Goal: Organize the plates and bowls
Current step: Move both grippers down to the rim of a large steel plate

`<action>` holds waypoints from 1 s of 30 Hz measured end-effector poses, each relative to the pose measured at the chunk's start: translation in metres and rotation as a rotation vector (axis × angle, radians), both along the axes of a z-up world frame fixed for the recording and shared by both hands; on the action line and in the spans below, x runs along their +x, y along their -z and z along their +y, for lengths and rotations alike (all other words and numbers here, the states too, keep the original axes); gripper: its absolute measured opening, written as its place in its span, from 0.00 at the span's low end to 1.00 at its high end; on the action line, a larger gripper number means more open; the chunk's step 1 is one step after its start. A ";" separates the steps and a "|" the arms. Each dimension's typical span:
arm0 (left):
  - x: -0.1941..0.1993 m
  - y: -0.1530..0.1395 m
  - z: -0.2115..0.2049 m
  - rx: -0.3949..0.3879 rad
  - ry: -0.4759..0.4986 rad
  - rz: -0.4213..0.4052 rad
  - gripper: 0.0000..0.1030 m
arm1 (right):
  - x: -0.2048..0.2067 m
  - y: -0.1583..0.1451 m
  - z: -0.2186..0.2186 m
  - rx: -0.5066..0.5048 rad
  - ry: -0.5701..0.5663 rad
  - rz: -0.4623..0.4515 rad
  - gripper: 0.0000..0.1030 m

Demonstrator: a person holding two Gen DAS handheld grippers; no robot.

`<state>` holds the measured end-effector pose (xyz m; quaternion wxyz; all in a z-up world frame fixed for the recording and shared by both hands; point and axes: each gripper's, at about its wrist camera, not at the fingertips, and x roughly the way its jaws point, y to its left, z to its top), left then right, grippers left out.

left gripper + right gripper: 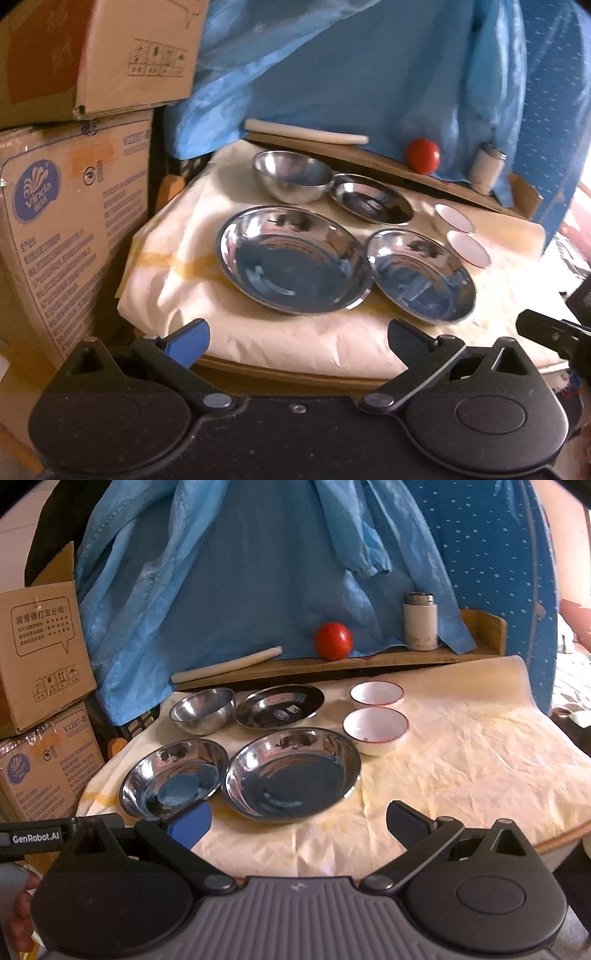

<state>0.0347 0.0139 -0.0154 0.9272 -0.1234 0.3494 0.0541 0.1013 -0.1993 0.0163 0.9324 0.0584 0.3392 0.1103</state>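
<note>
On the cream-papered table [461, 746] lie steel dishes: a large plate [293, 258] [291, 773], a medium plate [421, 275] [173, 777], a small plate at the back [371, 199] [279, 706] and a deep steel bowl [291, 175] [202, 709]. Two white bowls [376, 729] [376, 693] stand to the right [468, 248]. My left gripper [297, 341] is open and empty at the table's near edge, short of the large plate. My right gripper [299, 823] is open and empty, just short of the large plate.
A red tomato [333, 641], a white flask [420, 622] and a pale rolling pin [227, 668] sit on a wooden shelf at the back under hanging blue cloth [258, 572]. Cardboard boxes [66, 203] are stacked at the left.
</note>
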 end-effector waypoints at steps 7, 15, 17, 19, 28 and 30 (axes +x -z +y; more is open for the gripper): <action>0.024 -0.007 0.010 -0.031 -0.075 -0.005 0.99 | 0.039 0.003 0.003 0.009 -0.083 0.010 1.00; 0.063 -0.005 0.025 -0.144 -0.234 0.039 0.99 | 0.116 0.007 0.004 0.036 -0.243 0.025 1.00; 0.072 -0.003 0.026 -0.163 -0.286 0.069 0.99 | 0.134 0.008 0.005 0.036 -0.286 0.035 1.00; 0.080 -0.001 0.027 -0.192 -0.337 0.092 0.99 | 0.151 0.010 0.005 0.037 -0.326 0.047 1.00; 0.104 0.016 0.025 -0.280 -0.538 0.139 0.99 | 0.203 0.017 -0.003 0.032 -0.430 0.079 1.00; 0.106 0.020 0.024 -0.299 -0.562 0.145 0.99 | 0.211 0.020 -0.003 0.032 -0.453 0.091 1.00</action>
